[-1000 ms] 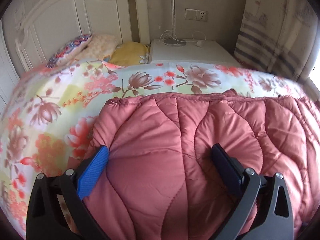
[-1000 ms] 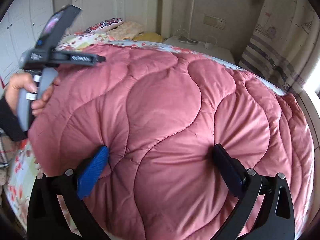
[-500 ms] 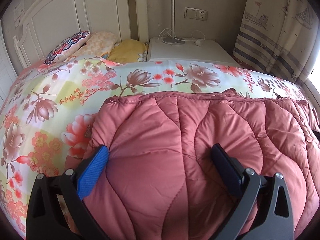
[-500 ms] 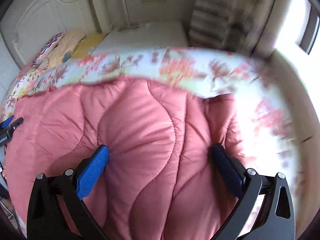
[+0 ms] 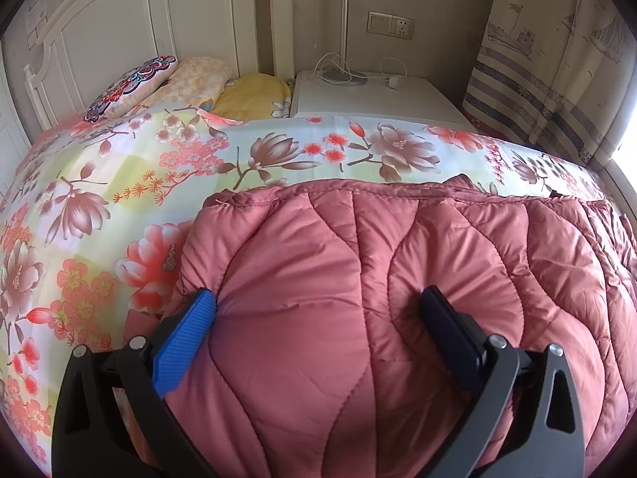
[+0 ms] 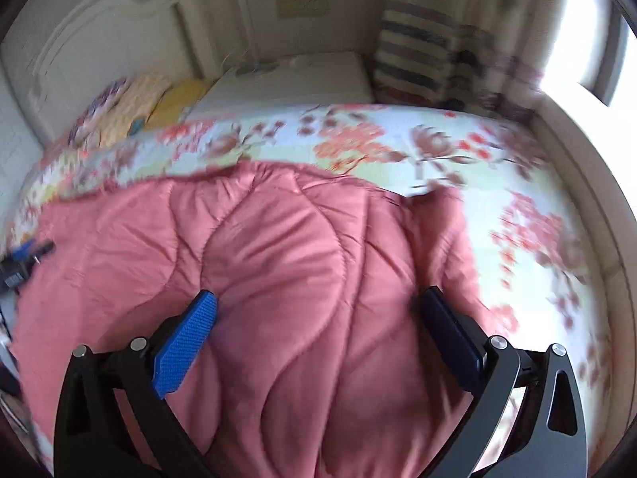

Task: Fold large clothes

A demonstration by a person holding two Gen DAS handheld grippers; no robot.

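Both my left gripper [image 5: 318,310] and right gripper [image 6: 318,310] are spread wide, fingers pressing into the pink quilted coat [image 5: 358,298] on the floral bed [image 5: 99,199], gripping nothing

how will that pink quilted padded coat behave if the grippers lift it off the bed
The pink quilted padded coat is probably floppy: it bulges between the left gripper fingers. Puffy stitched panels suggest it is light for its bulk. Its smooth sheen may let it slide on the floral bedsheet.

Daylight glares from the right; right wrist view motion-blurred, edges warped.
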